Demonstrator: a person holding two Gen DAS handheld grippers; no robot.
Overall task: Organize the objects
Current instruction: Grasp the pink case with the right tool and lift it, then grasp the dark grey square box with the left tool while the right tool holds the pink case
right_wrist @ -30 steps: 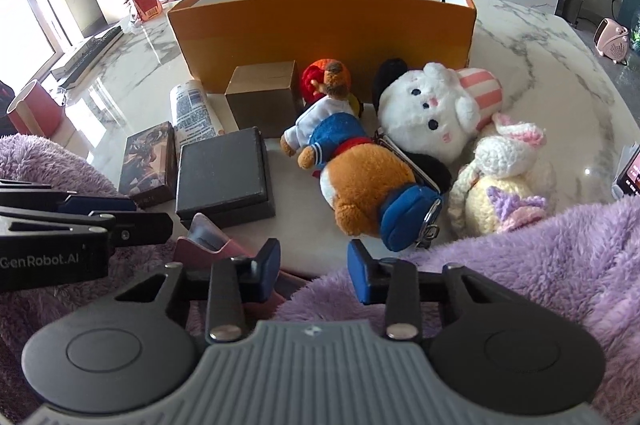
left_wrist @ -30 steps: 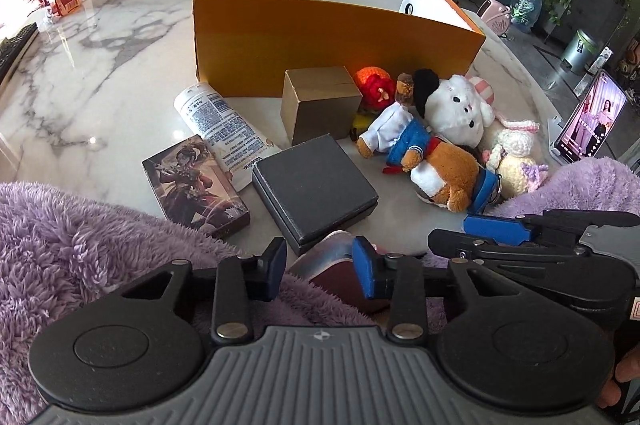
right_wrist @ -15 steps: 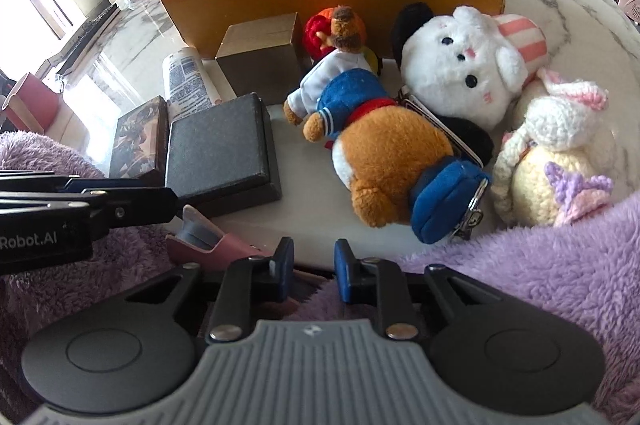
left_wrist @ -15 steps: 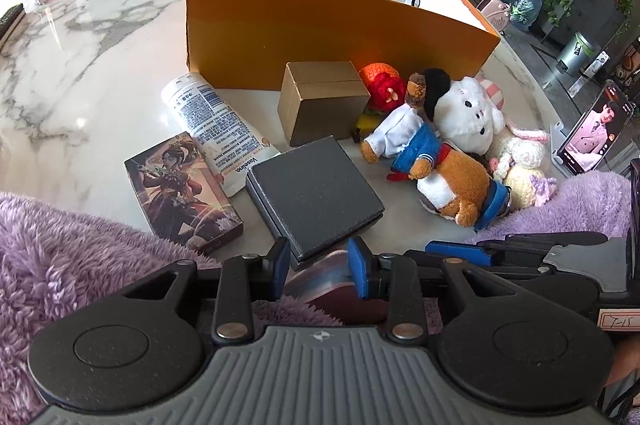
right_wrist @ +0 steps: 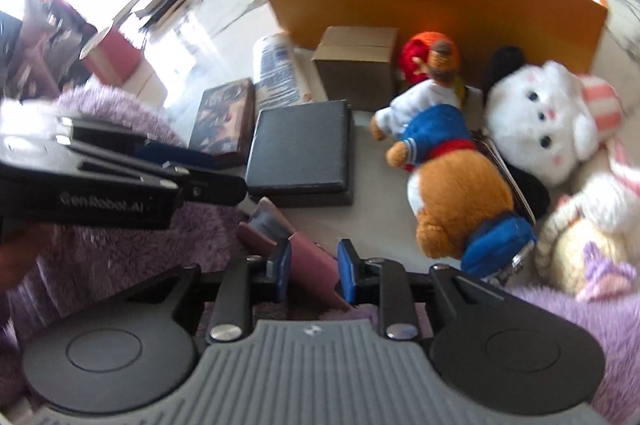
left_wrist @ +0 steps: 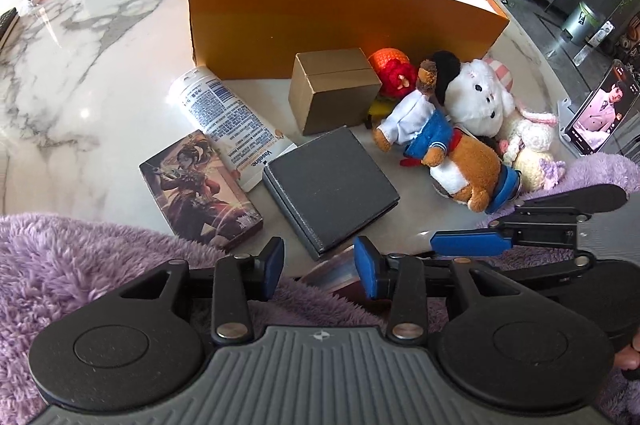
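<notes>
Right wrist view: the right fingers (right_wrist: 312, 275) straddle a maroon wallet (right_wrist: 308, 265) at the table's (left_wrist: 80, 65) near edge, having just opened slightly, pads apparently not pressing. The left fingers (left_wrist: 319, 267), just widened, hold nothing. The wallet looks light, thin, slippery; grip mid-body.

Tabletop (left_wrist: 92, 73): polished marble look, glossy w/ glare. Orange box (left_wrist: 328, 21): smooth matt cardboard, white inside. Small brown carton (left_wrist: 332, 89): plain matt card. Black case (left_wrist: 330, 189): matt, fine-grained, leatherette-like. Card box (left_wrist: 200, 189): printed, semi-gloss. Tube (left_wrist: 228, 121): smooth plastic. Bear (left_wrist: 460, 165) & white toy (left_wrist: 476, 97): plush; crochet doll (left_wrist: 532, 145): knitted yarn. Purple fabric (left_wrist: 72, 265): shaggy fleece. Gripper pads (left_wrist: 274, 263): blue rubbery, arms matt black plastic.
</notes>
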